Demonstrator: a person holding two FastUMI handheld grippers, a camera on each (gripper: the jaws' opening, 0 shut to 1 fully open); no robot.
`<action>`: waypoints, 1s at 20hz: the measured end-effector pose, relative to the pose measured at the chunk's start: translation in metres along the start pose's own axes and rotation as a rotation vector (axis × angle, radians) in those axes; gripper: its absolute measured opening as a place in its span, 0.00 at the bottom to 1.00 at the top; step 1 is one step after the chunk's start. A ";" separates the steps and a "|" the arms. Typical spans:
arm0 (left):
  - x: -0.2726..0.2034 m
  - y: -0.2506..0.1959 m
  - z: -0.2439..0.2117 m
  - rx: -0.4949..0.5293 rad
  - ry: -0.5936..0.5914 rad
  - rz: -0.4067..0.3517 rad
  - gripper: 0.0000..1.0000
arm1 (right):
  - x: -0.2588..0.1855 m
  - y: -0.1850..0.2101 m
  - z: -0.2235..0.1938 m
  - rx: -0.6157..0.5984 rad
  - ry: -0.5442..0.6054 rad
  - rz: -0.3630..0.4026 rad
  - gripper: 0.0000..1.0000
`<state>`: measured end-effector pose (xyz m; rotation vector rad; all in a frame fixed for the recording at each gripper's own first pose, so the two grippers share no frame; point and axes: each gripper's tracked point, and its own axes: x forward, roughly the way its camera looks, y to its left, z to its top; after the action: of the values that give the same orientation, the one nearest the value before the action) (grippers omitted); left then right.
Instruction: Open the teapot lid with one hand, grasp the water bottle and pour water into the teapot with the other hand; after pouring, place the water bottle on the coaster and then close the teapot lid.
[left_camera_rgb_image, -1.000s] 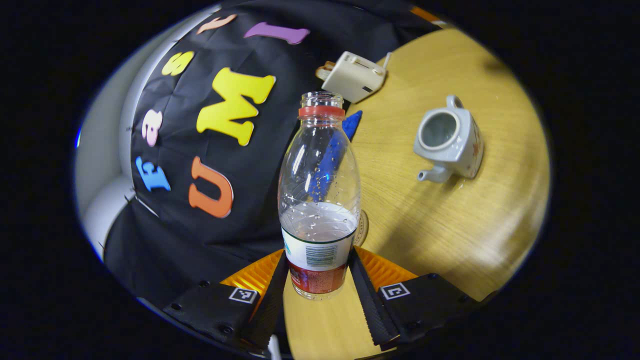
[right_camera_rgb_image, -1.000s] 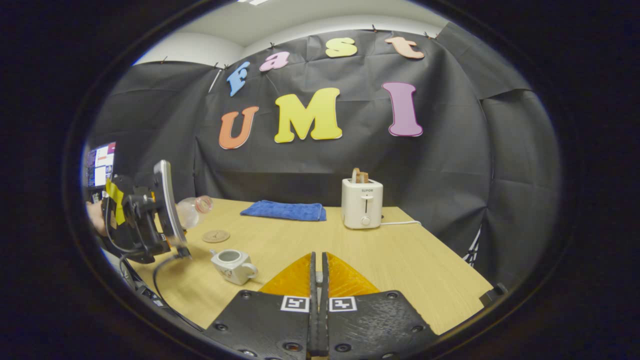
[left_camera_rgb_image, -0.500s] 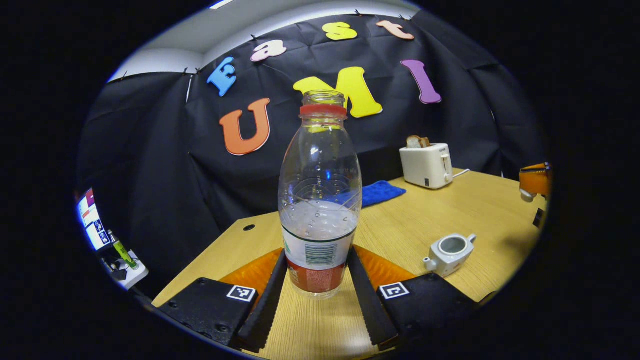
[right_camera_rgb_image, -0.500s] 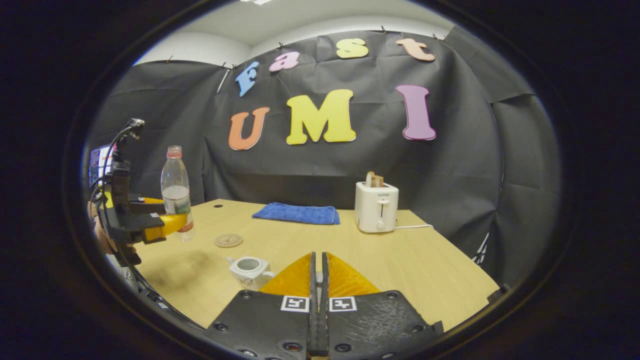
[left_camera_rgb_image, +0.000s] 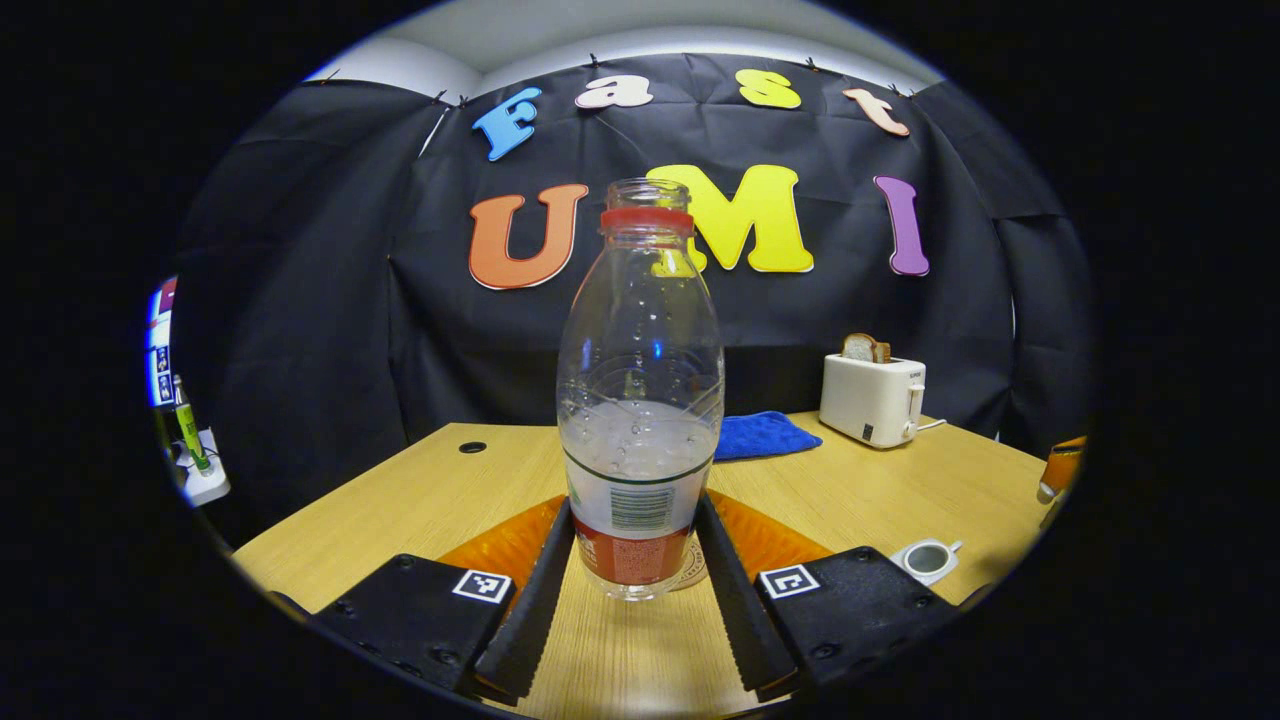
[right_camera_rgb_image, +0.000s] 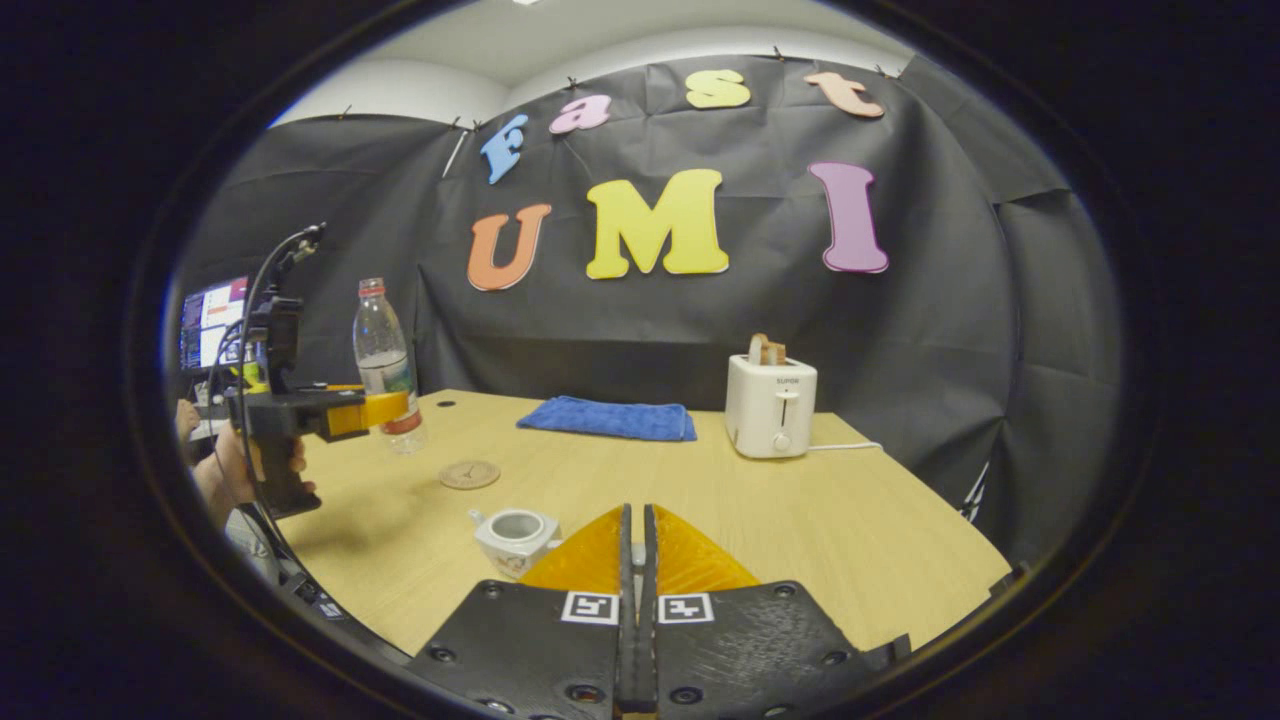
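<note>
Left tool (left_camera_rgb_image: 633, 570), clamped on the uncapped water bottle (left_camera_rgb_image: 640, 400), could miss the coaster (right_camera_rgb_image: 469, 474) and slosh.

The water bottle (left_camera_rgb_image: 640, 390) is clear, glossy plastic with beads of water on its inside wall, a shiny printed label band near the base and a smooth plastic ring at the neck. The table (right_camera_rgb_image: 700, 500) has a pale wood-grain top with a soft satin sheen. The teapot (right_camera_rgb_image: 515, 535) looks like glazed, glossy ceramic. The towel (right_camera_rgb_image: 605, 418) is nubby, matt cloth. The toaster (right_camera_rgb_image: 770, 405) has a smooth, slightly glossy plastic shell. The coaster (right_camera_rgb_image: 469, 474) looks matt, maybe wood.
</note>
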<state>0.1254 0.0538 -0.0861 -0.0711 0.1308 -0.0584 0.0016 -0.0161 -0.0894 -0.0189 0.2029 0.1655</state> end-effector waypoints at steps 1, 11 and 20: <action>0.008 0.001 0.003 0.003 -0.014 -0.004 0.75 | 0.001 0.000 -0.001 -0.002 0.004 -0.002 0.00; 0.075 -0.017 -0.036 -0.008 0.066 -0.079 0.78 | 0.005 -0.029 -0.011 0.020 0.028 -0.055 0.00; 0.084 -0.017 -0.062 -0.015 0.133 -0.062 0.79 | 0.012 -0.036 -0.020 0.040 0.049 -0.054 0.00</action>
<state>0.1995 0.0275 -0.1565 -0.0866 0.2625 -0.1238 0.0147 -0.0500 -0.1110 0.0110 0.2546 0.1071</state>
